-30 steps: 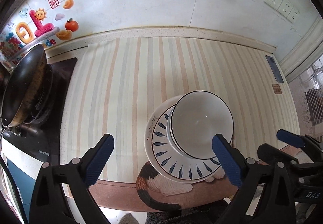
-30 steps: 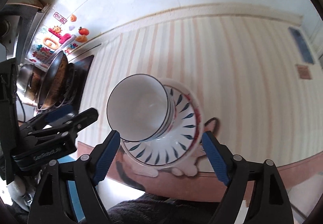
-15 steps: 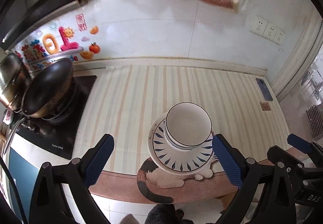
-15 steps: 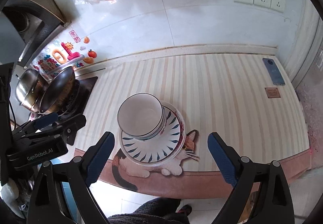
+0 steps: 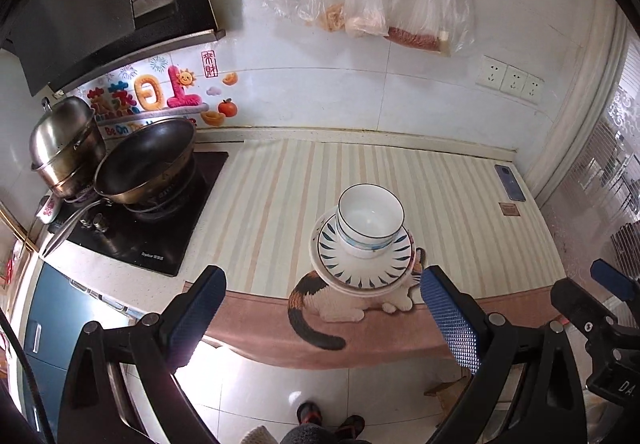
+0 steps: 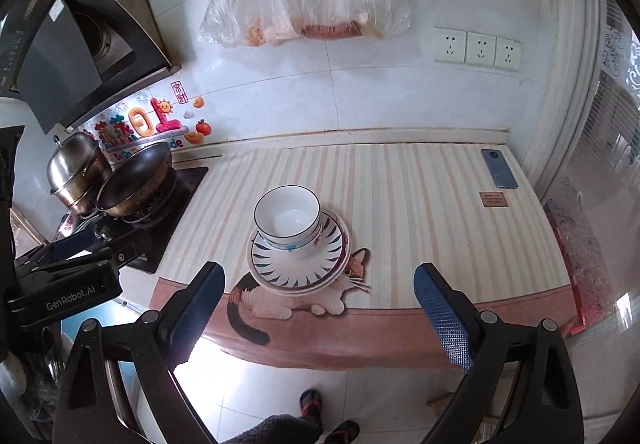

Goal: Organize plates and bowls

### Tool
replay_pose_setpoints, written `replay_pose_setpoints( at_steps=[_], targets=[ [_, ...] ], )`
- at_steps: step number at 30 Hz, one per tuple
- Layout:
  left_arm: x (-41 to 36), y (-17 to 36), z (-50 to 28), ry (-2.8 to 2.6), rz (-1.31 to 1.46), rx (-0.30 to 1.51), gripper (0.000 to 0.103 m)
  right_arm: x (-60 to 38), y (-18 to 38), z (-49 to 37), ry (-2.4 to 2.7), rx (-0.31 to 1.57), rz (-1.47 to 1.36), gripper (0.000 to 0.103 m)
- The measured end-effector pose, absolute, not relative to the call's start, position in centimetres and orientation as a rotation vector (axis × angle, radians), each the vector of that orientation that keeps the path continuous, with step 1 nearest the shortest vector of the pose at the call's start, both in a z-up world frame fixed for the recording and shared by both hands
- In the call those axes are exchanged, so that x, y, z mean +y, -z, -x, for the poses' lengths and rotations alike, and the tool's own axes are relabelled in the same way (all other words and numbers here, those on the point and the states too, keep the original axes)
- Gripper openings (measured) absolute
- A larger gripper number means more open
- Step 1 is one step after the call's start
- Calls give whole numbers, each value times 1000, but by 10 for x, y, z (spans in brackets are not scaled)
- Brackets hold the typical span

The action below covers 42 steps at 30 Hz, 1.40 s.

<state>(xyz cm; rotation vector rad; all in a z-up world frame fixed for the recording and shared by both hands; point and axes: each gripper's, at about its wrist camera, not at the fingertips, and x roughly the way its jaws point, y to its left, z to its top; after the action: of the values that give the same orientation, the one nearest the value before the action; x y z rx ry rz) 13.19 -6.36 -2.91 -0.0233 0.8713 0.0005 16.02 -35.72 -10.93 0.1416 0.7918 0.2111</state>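
The bowl [image 5: 370, 219], white with a dark rim line, sits upright on the leaf-patterned plate [image 5: 365, 266]. That plate rests on what appears to be at least one more plate beneath; the exact count cannot be read from either view. The stack stands near the front edge of the counter [image 5: 280, 204], partly over the cat print on the striped mat [image 5: 260, 212].

Left tongs [image 5: 322, 314]: released, jaws spread wide, nothing held, well back from the stack and out over the floor. Right tongs [image 6: 318, 308]: likewise released and empty, also clear of the counter.

Judgement: the stacking step looks finished, with no loose plate or bowl in view. Any further move would call for closing in again and gripping a plate rim from both sides.

Edges and room: the stack stands close to the front edge, so a nudge toward the person risks a fall. Open mat lies behind and to both sides. A wok [image 5: 146, 166] and steel pot [image 5: 66, 146] occupy the stove at left; a phone [image 6: 499, 174] lies at the far right, well apart.
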Motion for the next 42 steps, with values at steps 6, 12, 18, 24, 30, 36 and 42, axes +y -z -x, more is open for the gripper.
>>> replay_pose_setpoints(
  at_steps=[6,12,18,24,30,36,42],
  targets=[
    [-56,16,-94,9,16,846,100,-355,93,-114,-193,747,-143,98],
    [-46,2,-69,0,-8,799,100,-351,80,-80,-177,711,-154,98],
    [-40,-1,-54,12,-5,788,100,-342,70,-57,-165,683,-148,99],
    [-37,-1,-47,15,4,785,100,-336,68,-45,-159,671,-149,99],
    [-36,-3,-43,17,13,778,100,-335,67,-44,-155,677,-145,99],
    [-39,-5,-39,21,13,776,100,-335,67,-43,-150,676,-135,99],
    [-42,-7,-35,21,15,772,100,-337,67,-41,-154,674,-135,99]
  ],
)
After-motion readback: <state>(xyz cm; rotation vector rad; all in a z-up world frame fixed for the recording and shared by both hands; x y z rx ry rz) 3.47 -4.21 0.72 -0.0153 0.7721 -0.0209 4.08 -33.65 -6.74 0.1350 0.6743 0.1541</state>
